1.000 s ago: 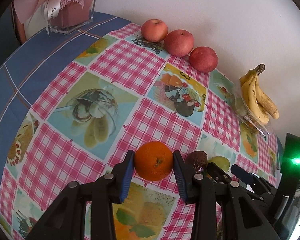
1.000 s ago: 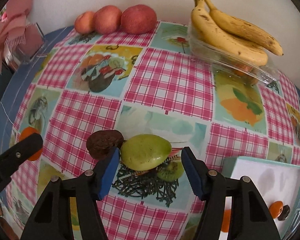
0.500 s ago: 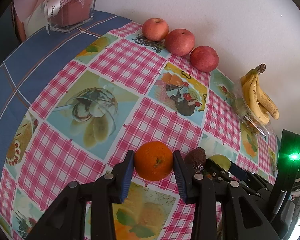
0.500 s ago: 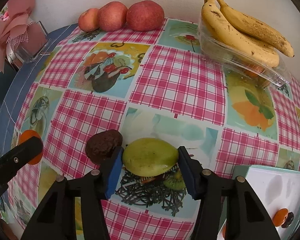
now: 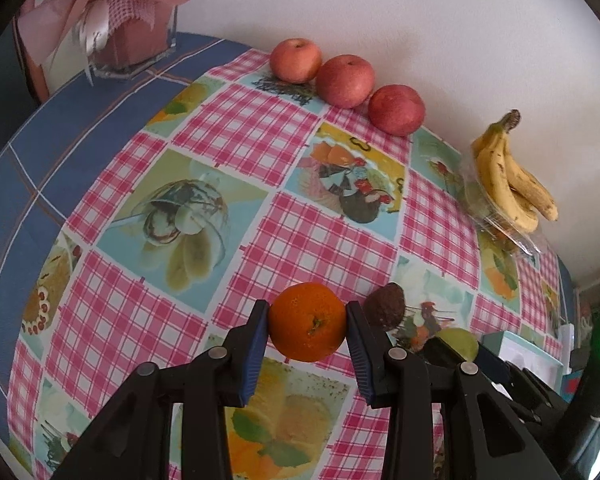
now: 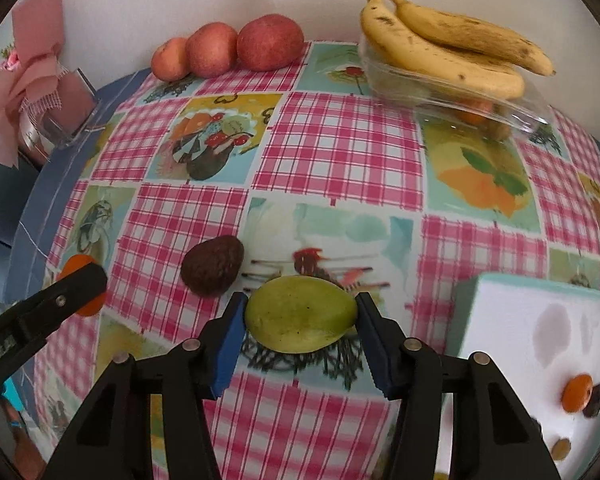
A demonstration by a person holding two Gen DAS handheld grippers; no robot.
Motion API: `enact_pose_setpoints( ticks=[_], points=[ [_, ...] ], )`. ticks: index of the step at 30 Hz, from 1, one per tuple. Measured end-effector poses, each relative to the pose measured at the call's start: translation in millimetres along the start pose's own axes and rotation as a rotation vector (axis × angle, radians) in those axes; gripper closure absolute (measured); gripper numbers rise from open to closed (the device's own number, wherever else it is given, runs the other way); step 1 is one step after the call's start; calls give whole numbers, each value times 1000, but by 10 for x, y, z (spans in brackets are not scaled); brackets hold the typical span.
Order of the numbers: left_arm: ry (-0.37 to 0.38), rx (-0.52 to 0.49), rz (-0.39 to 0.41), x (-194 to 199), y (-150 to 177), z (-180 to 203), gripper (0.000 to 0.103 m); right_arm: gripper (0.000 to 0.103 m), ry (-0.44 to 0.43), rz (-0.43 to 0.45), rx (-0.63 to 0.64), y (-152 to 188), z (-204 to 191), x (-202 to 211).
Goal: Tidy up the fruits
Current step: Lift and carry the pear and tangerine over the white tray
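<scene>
Right now my left claw (image 5: 307, 320) is clenched on the orange (image 5: 307, 322), pads touching its two sides, low over the checked tablecloth (image 5: 236, 128). My right claw (image 6: 300, 316) grips the green mango (image 6: 300, 314) end to end, its long axis running straight across from pad to pad. The dark avocado (image 6: 212, 265) sits just beside the mango's left end, between my two claws. The apples (image 6: 228, 50) and bananas (image 6: 440, 46) lie well ahead by the wall, so I judge each fruit goes forward.
</scene>
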State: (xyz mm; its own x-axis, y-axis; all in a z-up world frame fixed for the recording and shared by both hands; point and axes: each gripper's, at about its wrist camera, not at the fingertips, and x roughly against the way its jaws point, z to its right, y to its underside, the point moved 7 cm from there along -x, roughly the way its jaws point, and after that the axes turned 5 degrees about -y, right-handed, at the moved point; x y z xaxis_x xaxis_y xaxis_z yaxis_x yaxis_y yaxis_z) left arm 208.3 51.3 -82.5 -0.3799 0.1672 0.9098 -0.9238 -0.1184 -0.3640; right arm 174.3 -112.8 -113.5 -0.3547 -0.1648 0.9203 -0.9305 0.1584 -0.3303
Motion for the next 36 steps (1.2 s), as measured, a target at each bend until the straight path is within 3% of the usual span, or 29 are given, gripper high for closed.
enact_pose_setpoints(
  ticks=[22,36],
  points=[
    [3,-130,97,479,101,399,62,47,45,86,-160,498,530,936],
    [38,-282,93,514,362,1020,62,47,104,168,-342,656,1374,1373]
  ],
)
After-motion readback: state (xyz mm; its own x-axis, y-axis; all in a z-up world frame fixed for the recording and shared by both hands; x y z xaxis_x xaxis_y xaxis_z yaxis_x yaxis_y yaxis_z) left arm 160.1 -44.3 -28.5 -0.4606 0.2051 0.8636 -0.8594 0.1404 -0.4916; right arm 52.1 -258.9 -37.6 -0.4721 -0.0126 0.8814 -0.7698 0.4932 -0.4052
